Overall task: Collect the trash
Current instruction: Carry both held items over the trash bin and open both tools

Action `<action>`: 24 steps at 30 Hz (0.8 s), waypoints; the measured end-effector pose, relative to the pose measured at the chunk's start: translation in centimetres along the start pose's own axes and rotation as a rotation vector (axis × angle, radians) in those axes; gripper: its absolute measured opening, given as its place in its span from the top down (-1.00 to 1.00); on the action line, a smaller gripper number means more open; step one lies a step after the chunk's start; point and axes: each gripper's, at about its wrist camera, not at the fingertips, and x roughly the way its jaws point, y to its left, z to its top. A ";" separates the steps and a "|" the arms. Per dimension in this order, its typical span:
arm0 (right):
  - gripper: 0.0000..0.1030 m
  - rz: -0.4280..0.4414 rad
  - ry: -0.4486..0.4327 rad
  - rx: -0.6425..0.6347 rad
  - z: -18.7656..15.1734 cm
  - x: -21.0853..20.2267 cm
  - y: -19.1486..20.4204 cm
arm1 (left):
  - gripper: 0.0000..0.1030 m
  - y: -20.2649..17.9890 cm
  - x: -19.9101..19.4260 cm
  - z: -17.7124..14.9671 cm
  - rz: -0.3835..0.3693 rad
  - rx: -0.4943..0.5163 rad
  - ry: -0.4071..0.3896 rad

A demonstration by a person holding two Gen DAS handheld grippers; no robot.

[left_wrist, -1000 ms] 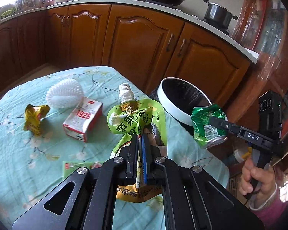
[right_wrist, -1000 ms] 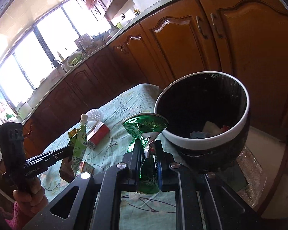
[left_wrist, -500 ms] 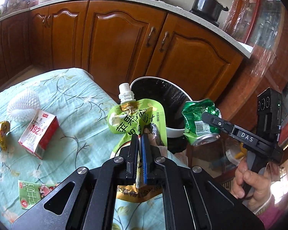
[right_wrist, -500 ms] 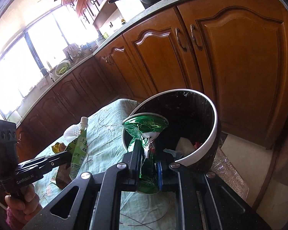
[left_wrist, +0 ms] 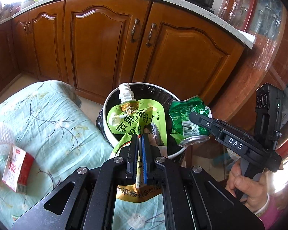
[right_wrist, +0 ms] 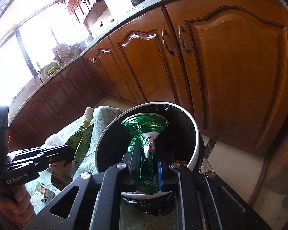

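Note:
My left gripper [left_wrist: 139, 139] is shut on a light-green drink pouch [left_wrist: 136, 118] with a white spout, held at the near rim of the white trash bin [left_wrist: 109, 103] lined with a black bag. My right gripper [right_wrist: 146, 147] is shut on a crushed green can [right_wrist: 144, 126], which hangs over the mouth of the bin [right_wrist: 192, 122]. In the left wrist view the can [left_wrist: 186, 118] sits to the right of the pouch. The right wrist view shows the pouch [right_wrist: 82, 143] left of the bin in the left gripper [right_wrist: 70, 153].
A red-and-white carton [left_wrist: 17, 170] and a white foam net [left_wrist: 0, 138] lie on the table with the green floral cloth [left_wrist: 53, 124]. More small litter [right_wrist: 45, 191] lies on that cloth. Brown wooden cabinets [left_wrist: 105, 42] stand behind the bin. Hands hold both gripper handles.
Both grippers have moved from over the table toward the bin. The can now hangs over the bin's opening and the pouch has reached its rim. The table litter has slid to the left edge.

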 end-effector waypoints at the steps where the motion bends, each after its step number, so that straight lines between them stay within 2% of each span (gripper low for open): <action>1: 0.74 -0.005 0.004 -0.004 0.3 0.3 -0.2 | 0.94 -0.3 0.4 0.4 0.005 0.008 0.005; 10: 0.74 -0.040 0.047 -0.026 1.0 2.3 -0.7 | 0.94 -1.7 4.3 2.6 0.047 0.053 0.065; 19: 0.73 -0.050 0.068 -0.016 1.1 3.4 -1.2 | 0.93 -2.2 6.6 3.0 0.072 0.053 0.091; 22: 0.63 -0.046 0.077 -0.008 1.4 3.9 -1.5 | 0.92 -2.4 6.9 3.0 0.067 0.040 0.100; 24: 0.43 -0.048 0.082 0.001 1.3 4.0 -1.6 | 0.86 -2.3 7.0 3.1 0.065 0.037 0.097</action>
